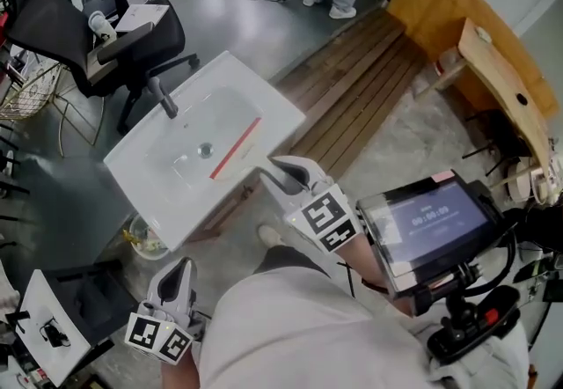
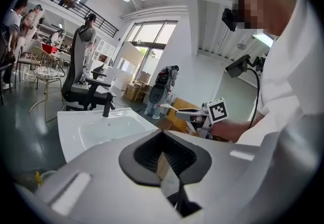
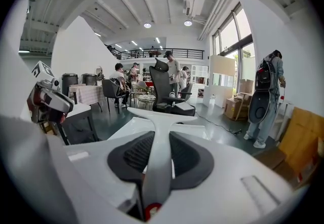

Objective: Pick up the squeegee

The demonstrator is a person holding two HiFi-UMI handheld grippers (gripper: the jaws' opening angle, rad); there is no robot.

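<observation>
The squeegee (image 1: 236,148) hangs over the white sink (image 1: 145,180), its red blade crossing the basin at a slant. In the right gripper view its white handle (image 3: 158,167) runs between the jaws up to the cross head. My right gripper (image 1: 280,172) is shut on that handle, just off the sink's near right edge. My left gripper (image 1: 179,268) is low at the left, below the sink's front edge, with its fingertips together and nothing in it. The left gripper view looks past its jaws (image 2: 163,139) at the sink (image 2: 71,126) and the right gripper (image 2: 182,113).
A black faucet (image 1: 163,99) stands at the sink's back. A black office chair (image 1: 106,26) is behind it. Wooden slats (image 1: 361,97) and a wooden bench (image 1: 501,79) lie to the right. A screen (image 1: 431,220) hangs near my right arm. A small white table (image 1: 53,326) sits at lower left.
</observation>
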